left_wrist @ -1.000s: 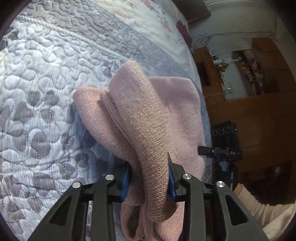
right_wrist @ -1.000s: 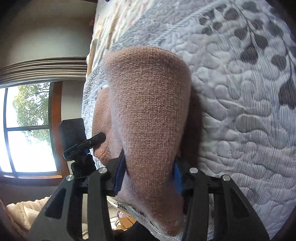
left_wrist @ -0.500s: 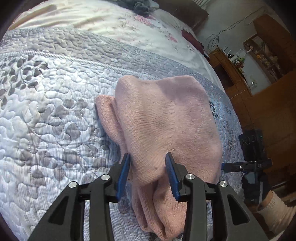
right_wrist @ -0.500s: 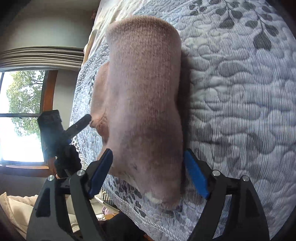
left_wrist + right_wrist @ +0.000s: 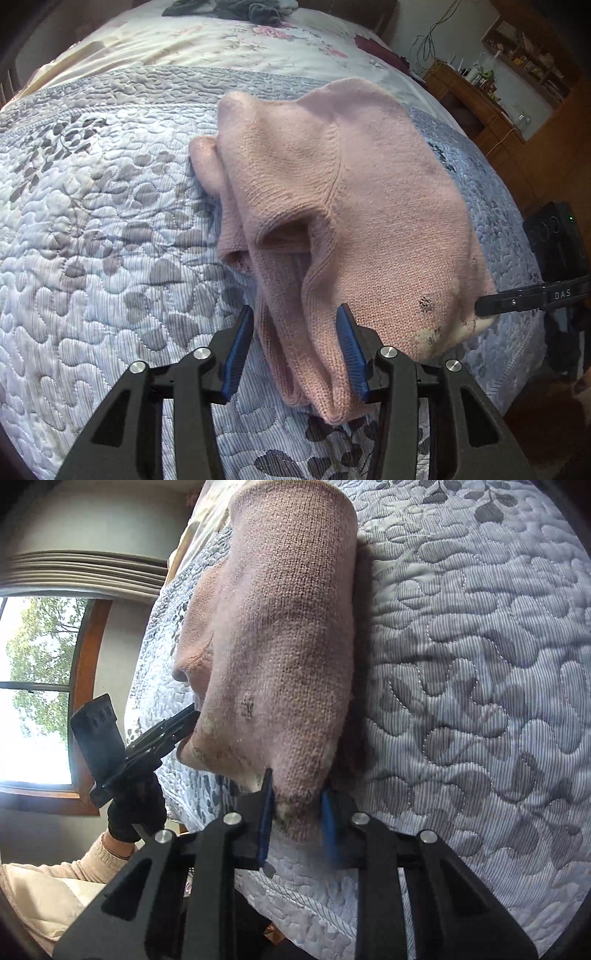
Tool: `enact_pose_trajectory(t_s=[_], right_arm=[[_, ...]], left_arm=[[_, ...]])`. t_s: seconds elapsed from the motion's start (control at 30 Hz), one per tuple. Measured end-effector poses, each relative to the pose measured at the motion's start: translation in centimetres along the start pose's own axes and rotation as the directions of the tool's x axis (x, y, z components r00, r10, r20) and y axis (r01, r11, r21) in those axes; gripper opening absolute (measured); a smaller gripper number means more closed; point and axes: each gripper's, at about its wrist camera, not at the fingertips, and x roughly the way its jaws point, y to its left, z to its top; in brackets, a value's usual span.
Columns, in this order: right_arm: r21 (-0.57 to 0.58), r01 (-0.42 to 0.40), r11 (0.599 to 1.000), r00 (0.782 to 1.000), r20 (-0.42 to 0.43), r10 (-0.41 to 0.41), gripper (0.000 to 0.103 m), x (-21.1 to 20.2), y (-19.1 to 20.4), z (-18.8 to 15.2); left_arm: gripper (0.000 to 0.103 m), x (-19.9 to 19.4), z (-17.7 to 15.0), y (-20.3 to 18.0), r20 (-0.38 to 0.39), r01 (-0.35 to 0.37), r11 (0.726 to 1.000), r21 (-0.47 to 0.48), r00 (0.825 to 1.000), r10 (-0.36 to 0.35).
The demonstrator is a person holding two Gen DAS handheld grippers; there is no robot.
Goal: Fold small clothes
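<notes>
Here both grippers flank the pink sweater (image 5: 369,206).

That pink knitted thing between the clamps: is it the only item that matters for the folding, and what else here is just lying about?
Part of the job:
- pink knit garment, lying on the quilted bedspread
- left gripper, open around its hem
- right gripper, pinching its corner

Just lying about:
- dark clothes heap at the bed's far end
- wooden shelves with clutter
- window
</notes>
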Motion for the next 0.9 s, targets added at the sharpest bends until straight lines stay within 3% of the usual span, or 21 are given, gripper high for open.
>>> enact_pose_trajectory(t_s=[0.23, 0.37, 0.4, 0.43, 0.47, 0.5, 0.53, 0.57, 0.77, 0.9], right_arm=[[-0.007, 0.031, 0.999, 0.997, 0.065, -0.031, 0.026, 1.2, -0.9, -1.1], [-0.030, 0.077, 0.997, 0.986, 0.147, -0.072, 0.040, -0.7, 0.5, -2.5], [-0.040, 0.104, 0.994, 0.980, 0.177, -0.096, 0.057, -1.5, 1.2, -3.1], [-0.049, 0.130, 0.990, 0.970, 0.213, -0.117, 0.070, -2.4, 2.0, -3.7], [-0.060, 0.152, 0.987, 0.960, 0.247, -0.132, 0.071, -3.2, 2.7, -4.3], [-0.069, 0.179, 0.981, 0.950, 0.273, -0.154, 0.073, -4.0, 3.3, -4.9], [-0.068, 0.215, 0.974, 0.937, 0.294, -0.187, 0.085, -4.9, 3.7, -5.5], [-0.054, 0.270, 0.961, 0.918, 0.315, -0.240, 0.092, -5.4, 4.3, -5.9], [-0.038, 0.486, 0.873, 0.813, 0.388, -0.435, 0.095, -6.3, 6.5, -7.6], [-0.026, 0.535, 0.844, 0.787, 0.380, -0.487, 0.095, -5.1, 7.1, -7.8]], left_arm=[[0.050, 0.3, -2.3, 0.6, 0.069, -0.010, 0.999, -0.031, 0.998, 0.012], [0.049, -1.8, -2.7, -0.1, 0.113, -0.051, 0.997, -0.060, 0.992, 0.058], [0.049, -2.8, -3.0, -0.4, 0.126, -0.057, 0.996, -0.070, 0.990, 0.066], [0.050, -3.8, -3.4, -0.6, 0.139, -0.058, 0.995, -0.077, 0.988, 0.068], [0.052, -4.7, -3.6, -1.0, 0.145, -0.066, 0.995, -0.079, 0.986, 0.077], [0.061, -5.6, -3.8, -1.4, 0.148, -0.084, 0.993, -0.080, 0.984, 0.095], [0.069, -6.4, -3.9, -1.7, 0.153, -0.098, 0.992, -0.083, 0.982, 0.110], [0.071, -7.1, -4.1, -2.1, 0.158, -0.101, 0.991, -0.086, 0.981, 0.114], [0.079, -8.4, -4.4, -4.6, 0.125, -0.141, 0.986, -0.093, 0.980, 0.152], [0.081, -8.3, -4.2, -5.5, 0.108, -0.152, 0.984, -0.095, 0.981, 0.162]])
